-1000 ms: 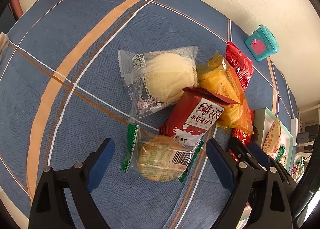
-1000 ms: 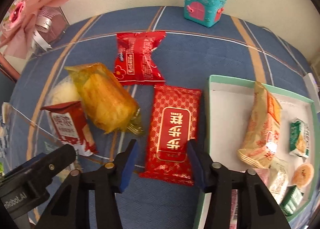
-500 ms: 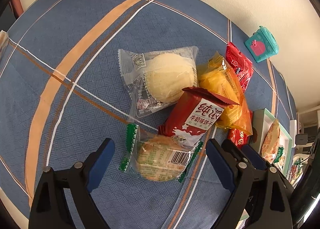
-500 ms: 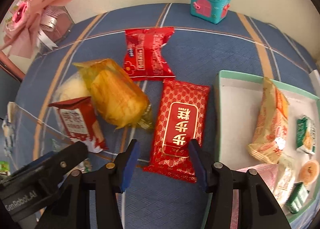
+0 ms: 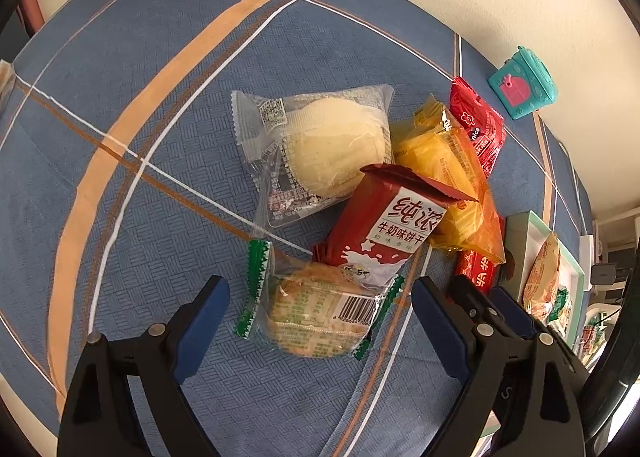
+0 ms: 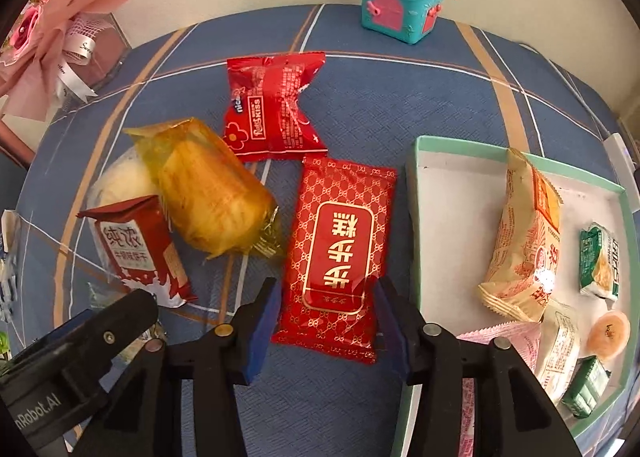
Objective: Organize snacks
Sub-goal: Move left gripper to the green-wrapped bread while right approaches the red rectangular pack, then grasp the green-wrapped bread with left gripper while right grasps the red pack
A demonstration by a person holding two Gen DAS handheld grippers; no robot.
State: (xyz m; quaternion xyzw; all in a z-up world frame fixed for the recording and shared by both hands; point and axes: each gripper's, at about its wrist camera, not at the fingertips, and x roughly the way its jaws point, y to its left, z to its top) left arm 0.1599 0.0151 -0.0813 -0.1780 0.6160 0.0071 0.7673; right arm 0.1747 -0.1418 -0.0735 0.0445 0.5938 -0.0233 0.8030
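Over the last second the right gripper point(image 6: 326, 307) had moved forward over the red patterned packet point(image 6: 340, 253), so that its blue fingers point(image 6: 262, 321) now straddled the packet's near end, spread and not yet clamped on it; that reads as the start of a pick to carry the packet into the green-edged tray point(image 6: 448, 161) just to its right, where several snacks already lay. The left gripper point(image 5: 320, 313) had barely shifted: its fingers stood wide apart on either side of the green-trimmed cracker pack point(image 5: 316, 317), gripping nothing. A milk biscuit pack point(image 5: 384, 237) leaned on the crackers, with a clear-wrapped bun point(image 5: 328, 145), a yellow cake point(image 6: 208, 201) and a red candy bag point(image 6: 272, 105) close by. The tabletop wore a blue cloth with orange and white stripes point(image 5: 132, 125); a teal toy chest point(image 6: 402, 3) and a pink bouquet point(image 6: 52, 21) stood against the cream wall.
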